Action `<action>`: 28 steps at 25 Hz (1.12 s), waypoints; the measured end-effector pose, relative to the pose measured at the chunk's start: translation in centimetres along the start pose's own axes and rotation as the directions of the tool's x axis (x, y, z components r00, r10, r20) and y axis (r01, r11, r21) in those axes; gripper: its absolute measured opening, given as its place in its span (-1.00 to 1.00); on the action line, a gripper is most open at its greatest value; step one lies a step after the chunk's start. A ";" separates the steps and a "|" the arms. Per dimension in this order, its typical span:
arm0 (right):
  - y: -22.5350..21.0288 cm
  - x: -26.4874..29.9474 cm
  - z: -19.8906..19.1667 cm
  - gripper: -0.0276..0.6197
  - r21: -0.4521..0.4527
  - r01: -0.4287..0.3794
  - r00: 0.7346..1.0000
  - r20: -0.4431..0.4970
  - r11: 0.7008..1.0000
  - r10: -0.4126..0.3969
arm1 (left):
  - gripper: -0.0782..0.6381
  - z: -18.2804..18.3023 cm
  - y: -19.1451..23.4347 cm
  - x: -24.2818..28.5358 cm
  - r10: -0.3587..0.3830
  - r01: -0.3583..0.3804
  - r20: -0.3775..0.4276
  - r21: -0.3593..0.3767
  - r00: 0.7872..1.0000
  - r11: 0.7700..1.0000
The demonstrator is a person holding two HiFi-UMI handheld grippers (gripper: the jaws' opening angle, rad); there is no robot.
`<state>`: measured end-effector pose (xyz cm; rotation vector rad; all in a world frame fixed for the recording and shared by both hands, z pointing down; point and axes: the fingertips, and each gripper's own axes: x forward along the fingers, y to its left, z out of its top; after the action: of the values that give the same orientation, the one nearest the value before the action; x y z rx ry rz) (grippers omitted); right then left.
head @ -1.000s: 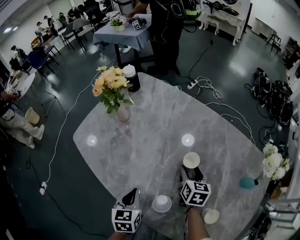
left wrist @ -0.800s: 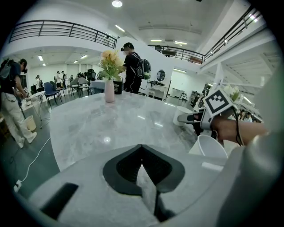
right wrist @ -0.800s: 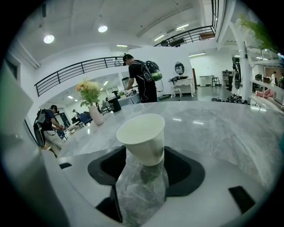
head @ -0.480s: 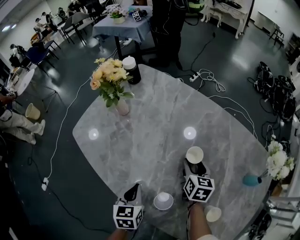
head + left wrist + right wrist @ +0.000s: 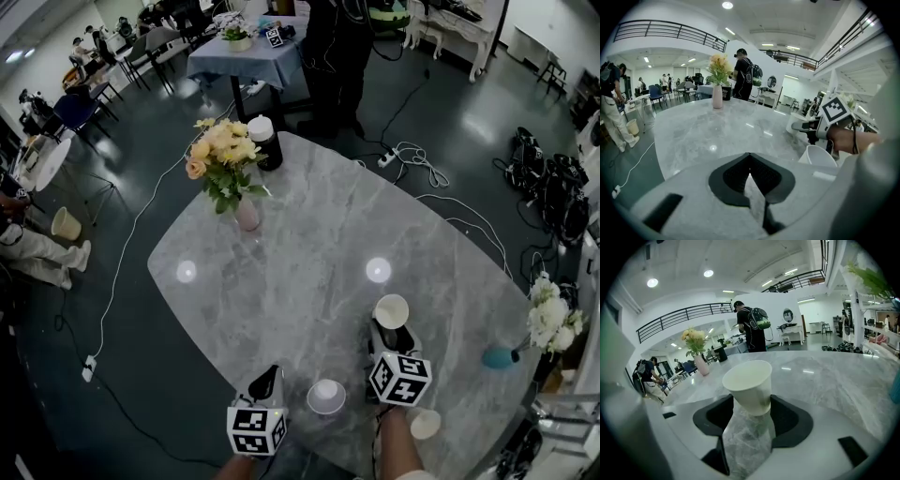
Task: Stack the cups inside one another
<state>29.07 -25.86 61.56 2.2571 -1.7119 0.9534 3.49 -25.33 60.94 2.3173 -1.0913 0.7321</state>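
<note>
Grey marble counter (image 5: pixel 300 244), oval. The right claw (image 5: pixel 389 335) pinches a white paper cup (image 5: pixel 391 310) low on its body, one jaw on each side; the cup is upright, mouth up, and empty as far as the right gripper view shows (image 5: pixel 750 383). Whether its base touches the counter cannot be told. The left claw (image 5: pixel 267 381) sits at the near edge, jaws pressed together at the tips with nothing between them (image 5: pixel 749 161). A second cup (image 5: pixel 326 397) stands upright on the counter between the two claws, just beside the left one, and shows at the right of the left gripper view (image 5: pixel 818 157). A third cup (image 5: pixel 424 424) stands near the counter's edge, just behind the right claw's marker cube (image 5: pixel 398 378). At the far end are a pink vase of yellow flowers (image 5: pixel 225 159) and a dark jar with a white lid (image 5: pixel 263 145), close together. A teal vase of white flowers (image 5: pixel 502 356) stands at the right rim.
</note>
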 end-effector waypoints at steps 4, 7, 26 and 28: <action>0.2 -0.9 0.1 -0.22 0.006 -0.004 1.000 0.008 1.000 0.004 | -0.79 -0.1 -0.1 -0.2 -0.003 0.003 0.010 0.000 1.000 1.000; 0.3 -2.0 0.3 -0.22 0.002 -0.009 1.000 0.016 1.000 0.009 | -0.79 0.0 -0.5 -0.7 -0.008 0.007 0.025 0.002 1.000 1.000; 4.8 -9.7 1.2 -0.22 -0.044 -0.033 0.997 0.071 0.998 0.036 | -0.79 1.1 -0.8 -5.3 -0.045 0.044 0.116 0.013 0.992 0.999; 5.4 -10.7 0.6 -0.22 -0.053 -0.037 0.997 0.070 0.998 0.041 | -0.79 0.9 -0.9 -5.8 -0.051 0.049 0.121 0.021 0.991 0.999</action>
<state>22.87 -19.30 53.71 2.2590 -1.7941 0.8358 1.32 -22.19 56.41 2.4221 -1.0782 0.5907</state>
